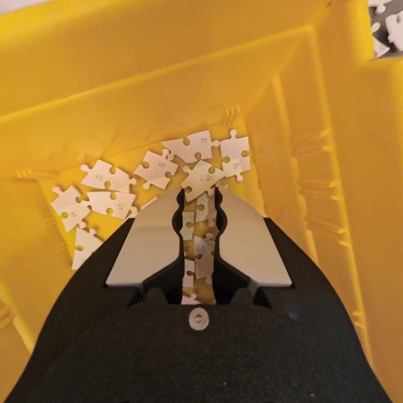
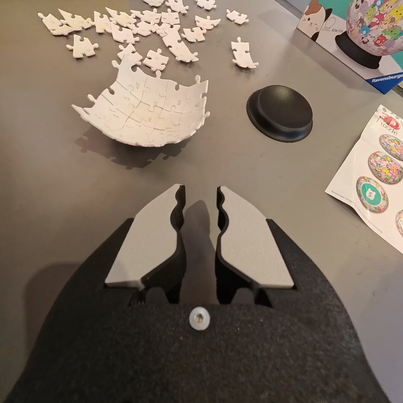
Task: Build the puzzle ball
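The left gripper (image 1: 200, 192) is seen reaching down into a yellow bin (image 1: 152, 65), whose floor is strewn with white puzzle pieces (image 1: 109, 181), blank side up. One tilted piece (image 1: 204, 177) lies at the fingertips, its near edge dipping into the gap between them. The jaws are held a narrow way apart. Whether the piece is pinched or only overlapped cannot be told; the frame is slightly blurred there. The piece's longer side is judged to run slantwise across the line of the fingers, so a grip by the near edge seems the likely one.

The right gripper (image 2: 200, 193) is held low over the grey table (image 2: 43, 196), partly open, with nothing between its fingers; only its shadow shows in the gap. Straight ahead and a little to the left, the half-built shell of the ball (image 2: 148, 111) rests on the table, hollow side up like a bowl, its notched rim facing the camera. A black stand (image 2: 280, 113) is set just to its right, apart from it. More loose pieces (image 2: 135, 26) are scattered beyond the shell. The puzzle box (image 2: 357, 43) and a printed leaflet (image 2: 370, 174) lie at the right edge.

The right gripper is the nearer to the shell; the left is the only one at the bin. The coming move is judged to turn on lifting a piece clear of the bin and carrying it to the shell's open rim.
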`<state>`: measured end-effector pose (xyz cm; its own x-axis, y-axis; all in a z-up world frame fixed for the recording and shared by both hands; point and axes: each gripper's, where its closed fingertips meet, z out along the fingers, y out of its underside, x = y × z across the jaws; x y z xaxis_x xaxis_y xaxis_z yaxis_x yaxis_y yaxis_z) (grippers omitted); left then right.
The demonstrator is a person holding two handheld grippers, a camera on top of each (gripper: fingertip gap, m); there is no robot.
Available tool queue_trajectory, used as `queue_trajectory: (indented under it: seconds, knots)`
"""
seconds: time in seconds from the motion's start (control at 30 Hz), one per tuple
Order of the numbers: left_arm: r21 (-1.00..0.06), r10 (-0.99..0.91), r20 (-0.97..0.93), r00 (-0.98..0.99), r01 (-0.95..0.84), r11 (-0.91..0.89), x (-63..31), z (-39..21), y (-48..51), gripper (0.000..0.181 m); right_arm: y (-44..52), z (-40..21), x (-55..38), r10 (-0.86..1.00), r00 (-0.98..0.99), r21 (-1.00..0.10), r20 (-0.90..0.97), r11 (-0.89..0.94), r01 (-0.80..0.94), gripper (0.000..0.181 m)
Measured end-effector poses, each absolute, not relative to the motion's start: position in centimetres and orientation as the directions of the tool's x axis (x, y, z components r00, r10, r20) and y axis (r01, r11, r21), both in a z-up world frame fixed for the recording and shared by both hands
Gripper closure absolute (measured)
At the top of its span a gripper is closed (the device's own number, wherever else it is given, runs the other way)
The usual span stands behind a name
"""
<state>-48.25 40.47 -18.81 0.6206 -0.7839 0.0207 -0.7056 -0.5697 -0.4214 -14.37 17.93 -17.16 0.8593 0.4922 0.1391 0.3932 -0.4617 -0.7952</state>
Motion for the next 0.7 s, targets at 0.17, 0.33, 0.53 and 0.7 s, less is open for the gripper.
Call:
queue_trajectory:
  seconds: [0.17,0.33,0.53,0.7]
  knots:
    - [-0.453,-0.744,0.036,0.668,-0.652,-0.608,-49.3,-17.8,40.4,0.134,17.9,-17.2,-14.4,0.493,0.86,-0.794,0.133,-0.466,0.39,0.154]
    - [-0.542,-0.644,0.047,0.763,-0.522,-0.658,-53.0,-14.2,39.3,0.14,17.9,-17.1,-14.4,0.494,0.859,-0.8,0.137,-0.456,0.39,0.155]
    - [-0.692,-0.539,0.067,0.84,-0.349,-0.631,-55.8,-10.6,34.6,0.142,17.8,-16.8,-14.6,0.503,0.853,-0.812,0.136,-0.437,0.388,0.157]
    - [-0.704,-0.473,0.09,0.876,-0.281,-0.653,-57.2,-11.0,30.9,0.133,17.6,-16.5,-14.8,0.517,0.841,-0.819,0.158,-0.407,0.404,0.159]
